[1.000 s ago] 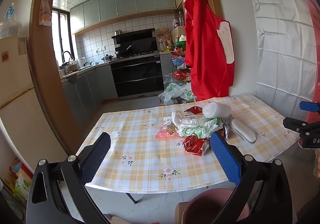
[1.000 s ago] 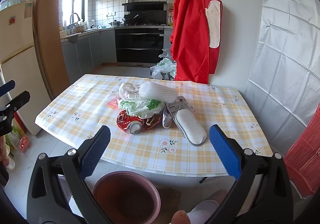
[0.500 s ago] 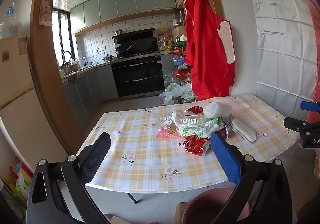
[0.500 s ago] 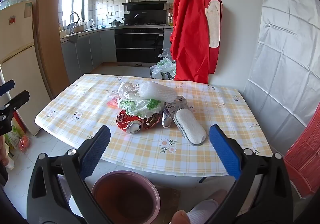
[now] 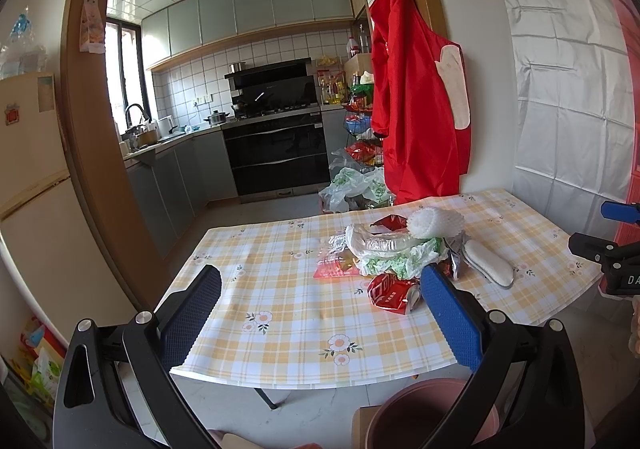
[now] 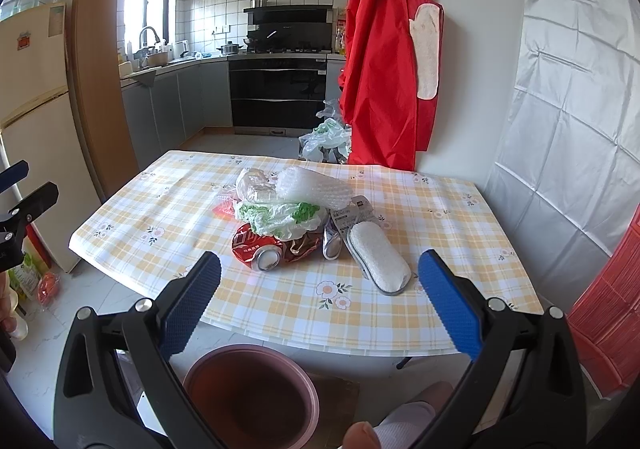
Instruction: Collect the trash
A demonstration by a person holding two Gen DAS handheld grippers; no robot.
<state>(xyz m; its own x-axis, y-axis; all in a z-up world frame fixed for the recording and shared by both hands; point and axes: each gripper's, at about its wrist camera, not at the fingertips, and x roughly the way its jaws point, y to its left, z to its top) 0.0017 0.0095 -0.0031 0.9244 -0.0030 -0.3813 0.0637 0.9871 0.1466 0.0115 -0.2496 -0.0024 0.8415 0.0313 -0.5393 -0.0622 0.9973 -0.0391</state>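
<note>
A heap of trash lies mid-table: a crushed red can [image 6: 258, 249] [image 5: 390, 289], a green-and-white plastic bag [image 6: 280, 217] [image 5: 400, 257], a bubble-wrap roll [image 6: 314, 189] [image 5: 434, 222], a clear crumpled bottle [image 5: 380, 243], a red wrapper [image 5: 334, 265] and a white pad in grey packaging [image 6: 378, 257] [image 5: 486, 267]. My right gripper [image 6: 320, 301] is open, held before the table's near edge above a pink bin [image 6: 252, 393]. My left gripper [image 5: 320, 313] is open too, off the table's left corner, with nothing in it.
The yellow checked table [image 6: 400, 309] stands against a covered wall. A red apron [image 6: 384, 61] hangs behind it, with plastic bags [image 6: 326, 137] on the floor. The pink bin's rim [image 5: 436, 401] also shows below the left gripper. A fridge [image 5: 36, 209] stands at left.
</note>
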